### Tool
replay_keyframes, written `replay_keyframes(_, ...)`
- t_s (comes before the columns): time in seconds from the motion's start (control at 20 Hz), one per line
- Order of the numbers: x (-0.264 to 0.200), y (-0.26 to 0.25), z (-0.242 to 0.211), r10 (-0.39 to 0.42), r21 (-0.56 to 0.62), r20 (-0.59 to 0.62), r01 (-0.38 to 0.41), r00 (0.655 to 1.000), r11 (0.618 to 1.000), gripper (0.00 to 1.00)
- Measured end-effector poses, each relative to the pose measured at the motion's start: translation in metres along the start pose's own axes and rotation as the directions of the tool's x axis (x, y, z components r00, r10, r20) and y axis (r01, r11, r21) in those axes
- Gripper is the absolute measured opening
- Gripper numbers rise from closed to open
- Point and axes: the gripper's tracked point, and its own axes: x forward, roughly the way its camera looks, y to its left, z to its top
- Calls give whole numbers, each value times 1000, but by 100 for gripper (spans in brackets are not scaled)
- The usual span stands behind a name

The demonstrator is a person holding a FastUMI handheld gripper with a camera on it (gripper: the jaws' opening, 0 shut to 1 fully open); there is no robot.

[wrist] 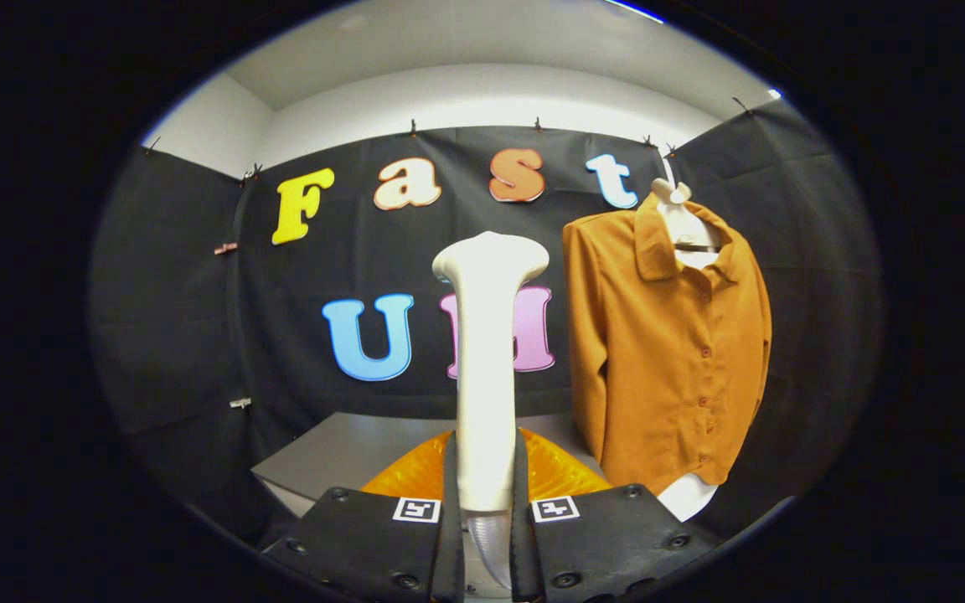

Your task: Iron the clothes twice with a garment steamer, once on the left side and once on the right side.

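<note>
The garment steamer stands upright between the fingers, its white handle rising to a flared head that sits to the left of the shirt and apart from it. The orange button-up shirt hangs on a white mannequin bust to the right of and beyond the steamer, collar open, front panel facing out. To do this step well, the steamer head probably needs to be carried right to one side of the shirt front, kept upright, and drawn along the fabric in one even pass. The hand-held gripper is closed narrowly on the steamer's handle, both fingers pressing its sides. Behind the fingers an orange ribbed dish rests on the grey table.
</note>
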Motion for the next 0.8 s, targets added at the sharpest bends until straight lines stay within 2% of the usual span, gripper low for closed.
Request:
replay_keyframes(0.3, -23, -65, 48, -39, -38, 139, 45, 990, 998, 25)
replay_keyframes(0.5, -28, -95, 53, -38, -56, 169, 48, 985, 997, 25)
replay_keyframes(0.8, -7, -139, 45, -65, -34, 162, 72, 985, 997, 25)
